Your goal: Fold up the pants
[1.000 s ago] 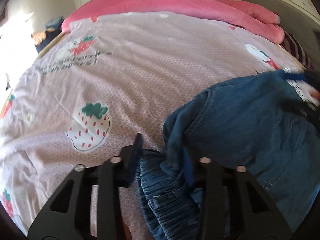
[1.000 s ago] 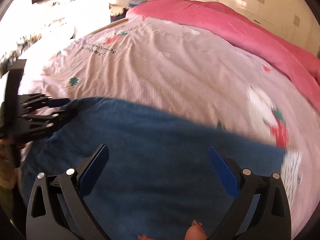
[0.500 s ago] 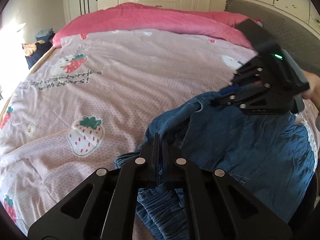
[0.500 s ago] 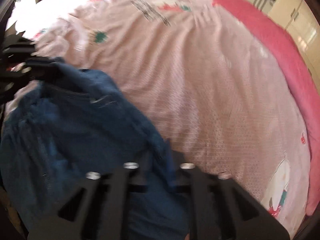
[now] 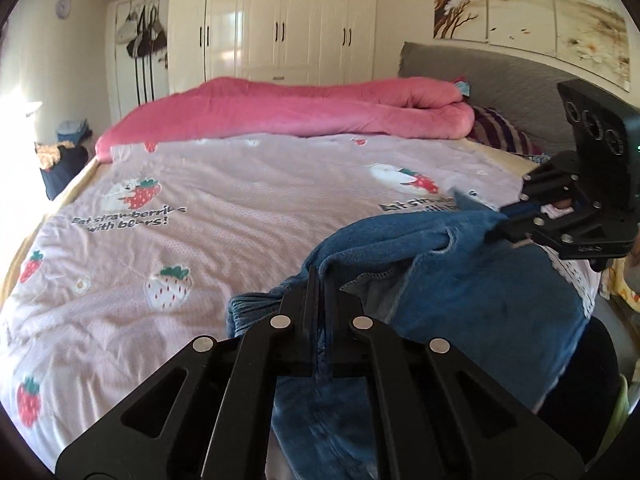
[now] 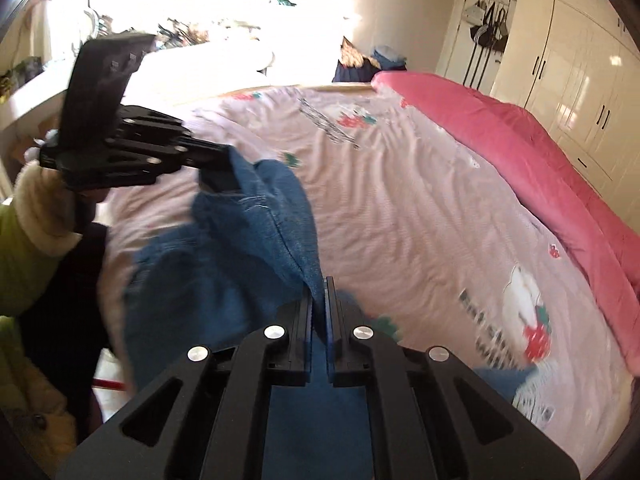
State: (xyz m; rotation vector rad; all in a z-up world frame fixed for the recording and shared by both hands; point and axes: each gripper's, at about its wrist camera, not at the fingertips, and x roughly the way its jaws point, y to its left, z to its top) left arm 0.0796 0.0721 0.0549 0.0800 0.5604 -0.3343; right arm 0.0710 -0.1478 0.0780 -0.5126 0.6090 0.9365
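Note:
Blue denim pants [image 5: 472, 292] hang bunched between my two grippers above the near edge of the bed. My left gripper [image 5: 319, 276] is shut on one edge of the pants. My right gripper [image 6: 319, 288] is shut on another edge of the pants [image 6: 256, 248]. In the left wrist view the right gripper [image 5: 500, 216] shows at the right, its fingers pinching the denim. In the right wrist view the left gripper [image 6: 224, 160] shows at the upper left, gripping the cloth. The pants sag between the two grips.
The bed has a pink strawberry-print sheet [image 5: 224, 220] and a rolled pink duvet [image 5: 304, 108] at the far side. A grey headboard [image 5: 492, 76] is at the right and white wardrobes [image 5: 280, 20] stand behind. The person's green sleeve [image 6: 24, 256] is at the left.
Both grippers closed on the pants, having been open a second ago. They then lifted the denim up off the bed, and the views now look higher across the room.

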